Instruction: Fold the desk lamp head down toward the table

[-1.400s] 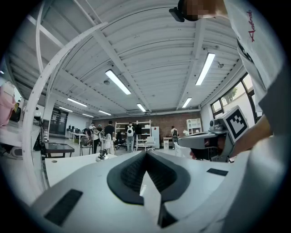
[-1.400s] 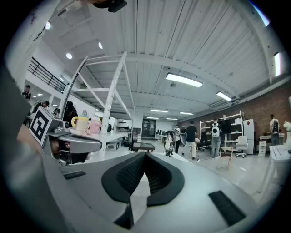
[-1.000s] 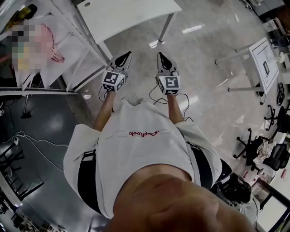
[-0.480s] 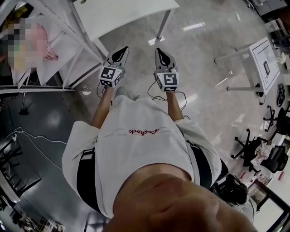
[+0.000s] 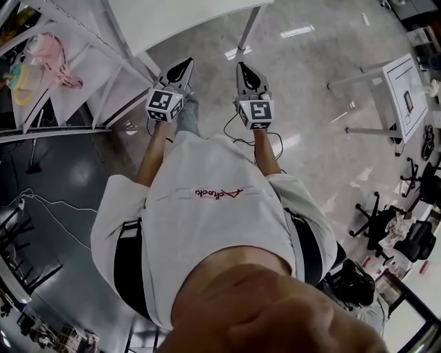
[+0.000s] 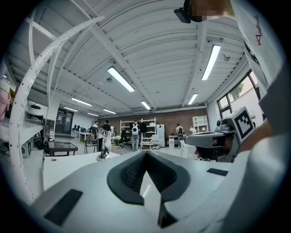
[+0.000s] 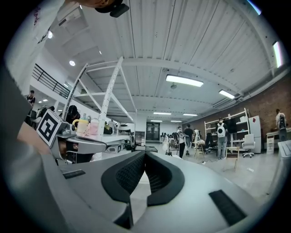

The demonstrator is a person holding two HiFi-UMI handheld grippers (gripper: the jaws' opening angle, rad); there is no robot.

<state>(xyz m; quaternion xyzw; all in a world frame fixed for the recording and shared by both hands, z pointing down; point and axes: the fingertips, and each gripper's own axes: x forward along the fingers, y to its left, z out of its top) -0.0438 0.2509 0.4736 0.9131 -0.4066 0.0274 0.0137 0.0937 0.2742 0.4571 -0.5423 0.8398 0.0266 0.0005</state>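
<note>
change: both hand-held grippers had closed in on the white desk (image 5: 179,17) since a second before; its near edge was now just ahead of the tips, and the shelf rack (image 5: 83,83) had slid back along the left side.
room: rack's slanted frame close on the left of the left hand-held gripper (image 5: 186,63); desk leg (image 5: 249,27) just ahead of the right hand-held gripper (image 5: 242,66); bare floor (image 5: 310,103) open to its right.
left hand-held gripper: level, jaws clenched tip to tip, nothing between, touching nothing.
right hand-held gripper: same, clenched and empty.
desk lamp: not surely made out; small dark upright thing (image 6: 103,154) stood on the desk ahead-left of the left hand-held gripper, too small to tell.
</note>
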